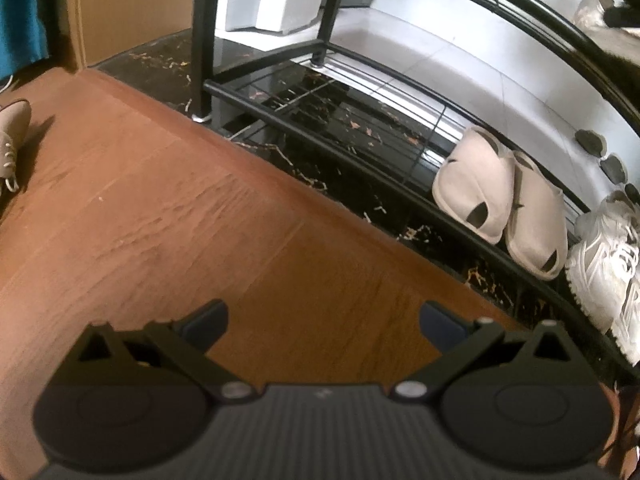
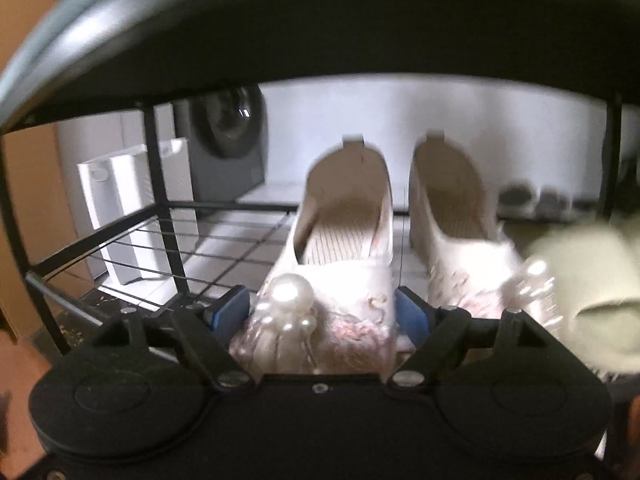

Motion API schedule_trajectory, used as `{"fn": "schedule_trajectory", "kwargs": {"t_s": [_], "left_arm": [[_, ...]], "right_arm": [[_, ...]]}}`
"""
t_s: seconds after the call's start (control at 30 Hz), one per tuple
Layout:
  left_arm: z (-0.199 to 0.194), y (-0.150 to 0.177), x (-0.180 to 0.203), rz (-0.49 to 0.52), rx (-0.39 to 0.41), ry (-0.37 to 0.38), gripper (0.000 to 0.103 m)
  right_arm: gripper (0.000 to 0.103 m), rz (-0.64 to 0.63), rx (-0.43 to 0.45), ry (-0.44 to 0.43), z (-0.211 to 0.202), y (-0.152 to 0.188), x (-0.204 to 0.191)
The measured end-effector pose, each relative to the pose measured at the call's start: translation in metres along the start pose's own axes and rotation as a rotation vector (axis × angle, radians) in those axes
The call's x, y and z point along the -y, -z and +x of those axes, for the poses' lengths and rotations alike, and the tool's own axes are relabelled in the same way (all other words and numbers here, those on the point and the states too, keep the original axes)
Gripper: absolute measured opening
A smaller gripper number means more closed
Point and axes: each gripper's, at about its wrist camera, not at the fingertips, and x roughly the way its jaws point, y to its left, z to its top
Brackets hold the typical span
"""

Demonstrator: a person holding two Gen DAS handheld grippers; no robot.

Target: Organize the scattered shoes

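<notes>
— The floor (image 1: 168,216) looks like wood, brown, with a visible grain and a dull sheen. And the rack?

— The shoe rack (image 1: 404,178) looks like black painted metal, with smooth tubes and thin wire shelves. Under it lies a dark slab (image 1: 320,160), glossy like marble, with gold veins.

— The slippers (image 1: 500,200)?

— Cream, matt, soft-looking, perhaps foam. The sneaker (image 1: 608,264) beside them looks like white mesh and synthetic leather.

— And the pale shoe (image 2: 344,248) on the rack?

— Pale cloth with pink fuzzy threads and glossy pearls (image 2: 290,292). The insole is ribbed. The gripper's fingers (image 2: 230,306) have blue matt pads.
</notes>
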Motion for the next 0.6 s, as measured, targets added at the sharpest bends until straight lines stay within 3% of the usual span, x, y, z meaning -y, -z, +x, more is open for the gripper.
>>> {"fn": "schedule_trajectory", "kwargs": {"t_s": [0.07, 0.3, 0.6], "left_arm": [[0.0, 0.0, -0.001, -0.007, 0.0, -0.001, 0.102], [0.0, 0.001, 0.0, 0.002, 0.002, 0.0, 0.102], [0.005, 0.001, 0.0, 0.006, -0.009, -0.011, 0.102]], "right_arm": [[0.062, -0.001, -0.007, 0.009, 0.005, 0.001, -0.003], [0.04, 0.005, 0.094, 0.08, 0.009, 0.008, -0.003], [0.035, 0.083, 0.103, 0.194, 0.043, 0.004, 0.01]]}}
